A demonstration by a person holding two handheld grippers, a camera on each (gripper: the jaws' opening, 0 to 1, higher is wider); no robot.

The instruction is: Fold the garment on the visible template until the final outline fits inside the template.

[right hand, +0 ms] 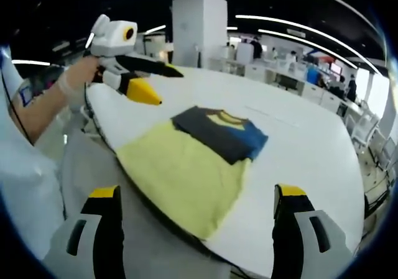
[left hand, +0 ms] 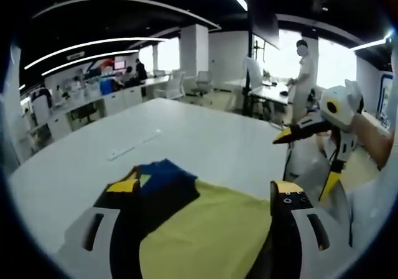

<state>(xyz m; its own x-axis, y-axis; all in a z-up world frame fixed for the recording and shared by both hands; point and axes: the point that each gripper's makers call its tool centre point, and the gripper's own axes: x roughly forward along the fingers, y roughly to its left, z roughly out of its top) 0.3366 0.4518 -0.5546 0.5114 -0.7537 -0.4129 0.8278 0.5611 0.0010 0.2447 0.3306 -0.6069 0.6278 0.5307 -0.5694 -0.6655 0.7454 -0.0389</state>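
We see the folded garment [right hand: 221, 135] lying on the yellow template [right hand: 183, 176] at the white table [right hand: 298, 142] edge. Left gripper [left hand: 193, 223] and right gripper [right hand: 196, 226] both hang jaws apart, holding nothing.

Open office: white pillar [right hand: 199, 27], desks [left hand: 118, 102] with chairs, bright windows [left hand: 339, 61], ceiling light strips [left hand: 93, 44].

Saw bare white surface [right hand: 298, 136] ahead of the right claw [right hand: 198, 226], beyond the folded garment [right hand: 221, 133] on the yellow template [right hand: 180, 179]; left claw [right hand: 152, 74] hovered up-left, apart.
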